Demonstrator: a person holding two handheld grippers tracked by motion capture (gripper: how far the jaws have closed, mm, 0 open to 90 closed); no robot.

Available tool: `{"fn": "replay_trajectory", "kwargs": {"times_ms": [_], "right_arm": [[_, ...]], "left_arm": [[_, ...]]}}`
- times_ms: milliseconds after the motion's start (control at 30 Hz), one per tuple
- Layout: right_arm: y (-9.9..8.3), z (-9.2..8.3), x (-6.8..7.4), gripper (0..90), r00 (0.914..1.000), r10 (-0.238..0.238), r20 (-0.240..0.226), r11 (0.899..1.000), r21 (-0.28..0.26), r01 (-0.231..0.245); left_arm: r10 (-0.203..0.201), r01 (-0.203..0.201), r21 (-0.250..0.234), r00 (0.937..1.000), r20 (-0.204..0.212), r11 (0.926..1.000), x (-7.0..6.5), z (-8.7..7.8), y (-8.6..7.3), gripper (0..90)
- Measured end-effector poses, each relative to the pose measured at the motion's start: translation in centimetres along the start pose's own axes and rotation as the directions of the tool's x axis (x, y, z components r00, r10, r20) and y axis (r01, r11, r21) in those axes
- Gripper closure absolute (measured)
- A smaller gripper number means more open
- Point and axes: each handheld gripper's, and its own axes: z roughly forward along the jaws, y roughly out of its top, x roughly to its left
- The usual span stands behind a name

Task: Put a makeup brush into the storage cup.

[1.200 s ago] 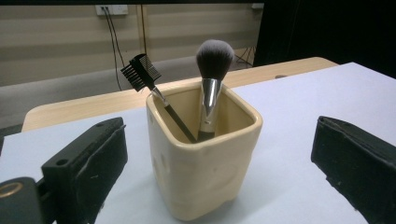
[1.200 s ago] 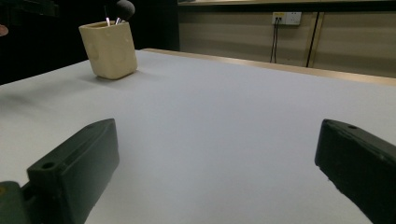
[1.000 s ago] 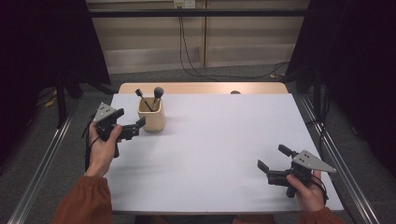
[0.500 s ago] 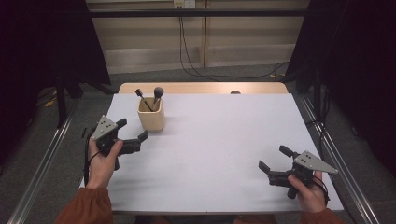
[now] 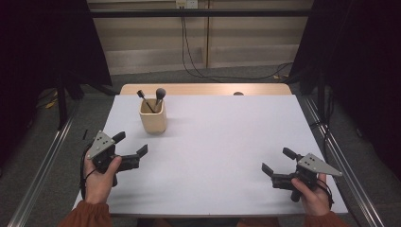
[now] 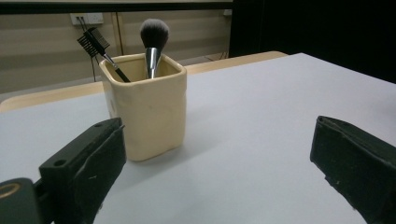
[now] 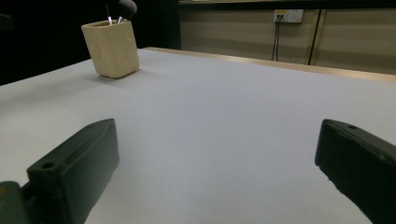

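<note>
I had two grippers on the table [image 5: 227,142]. My left gripper [image 5: 133,148] sat at the near left edge, jaws spread wide and holding nothing. Just beyond it stood one cream cup [image 5: 153,116], upright on the far left of the table, with two brushes in it: a comb brush [image 5: 141,94] and a powder brush [image 5: 161,92]. My right gripper [image 5: 279,163] lay near the right corner, well apart, also released and empty

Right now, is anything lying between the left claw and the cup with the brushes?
No. The high view shows bare table between the left claw and the cup.
</note>
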Motion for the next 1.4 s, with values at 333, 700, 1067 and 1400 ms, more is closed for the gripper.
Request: {"fn": "replay_trajectory", "kwargs": {"times_ms": [333, 700, 1067, 1400], "right_arm": [[-0.1, -0.3, 0.0, 0.0, 1.0000, 0.003, 0.001, 1.000, 0.004, -0.003], [-0.2, -0.8, 0.0, 0.0, 0.9998, 0.009, 0.018, 1.000, 0.002, -0.009], [-0.1, -0.5, 0.1, 0.0, 1.0000, 0.000, 0.002, 1.000, 0.004, 0.000], [-0.1, -0.2, -0.1, 0.0, 1.0000, 0.002, -0.005, 1.000, 0.007, -0.002]], "left_arm": [[-0.019, 0.019, -0.009, 0.9998, 0.002, 0.9998, -0.4, -1.5, -0.9, 2.1], [-0.026, 0.026, 0.010, 0.9997, 0.003, 0.9996, -1.0, -2.5, -2.5, 2.4], [-0.006, 0.006, -0.008, 1.0000, -0.005, 0.9999, -1.0, -3.6, -3.6, 2.6], [-0.006, 0.006, -0.013, 0.9999, -0.012, 0.9999, -0.9, -3.6, -3.6, 3.1]]}}
